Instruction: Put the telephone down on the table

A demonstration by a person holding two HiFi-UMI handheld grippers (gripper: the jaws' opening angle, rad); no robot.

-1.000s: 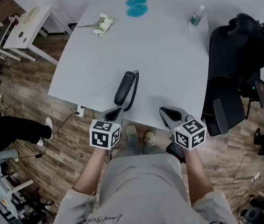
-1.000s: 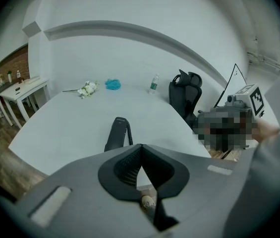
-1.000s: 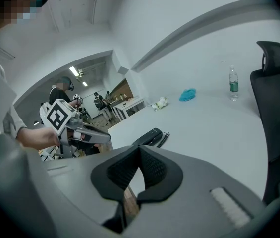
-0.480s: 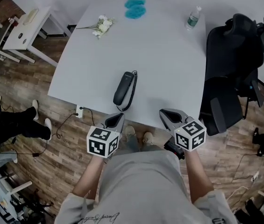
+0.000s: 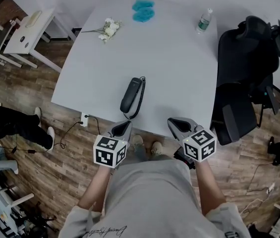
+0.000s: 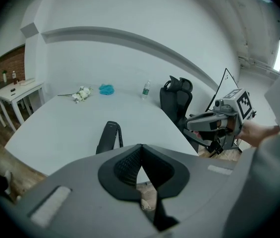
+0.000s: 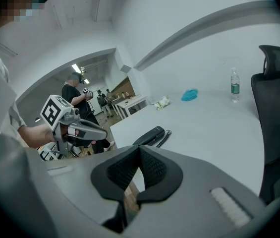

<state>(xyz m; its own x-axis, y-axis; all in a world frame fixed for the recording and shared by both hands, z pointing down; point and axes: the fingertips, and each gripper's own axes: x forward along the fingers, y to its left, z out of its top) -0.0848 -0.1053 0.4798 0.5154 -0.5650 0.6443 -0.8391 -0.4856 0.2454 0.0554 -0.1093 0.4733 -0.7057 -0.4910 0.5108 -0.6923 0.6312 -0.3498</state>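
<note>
Desk (image 5: 179, 68) first: big white top, and the telephone (image 5: 132, 94) lies flat on it, nr the near edge, left of centre, w/ its coiled cord (image 5: 140, 99) along its right side. Looks like the put-down is done.

L gripper (image 5: 125, 125) sits off the near edge, just short of the handset's near end. Jaws pressed together, nothing btwn them. R gripper (image 5: 174, 122) is also off the near edge, further right, jaws closed too, empty.

To finish well, I'd say keep both clear, back off straight, and don't clip the cord loop lying closest to the edge. The handset's close enough to that edge that a nudge could send it off.

Containers: only one, a capped water bottle (image 5: 204, 19), upright nr the far right corner. How full it is, too small to tell.
</note>
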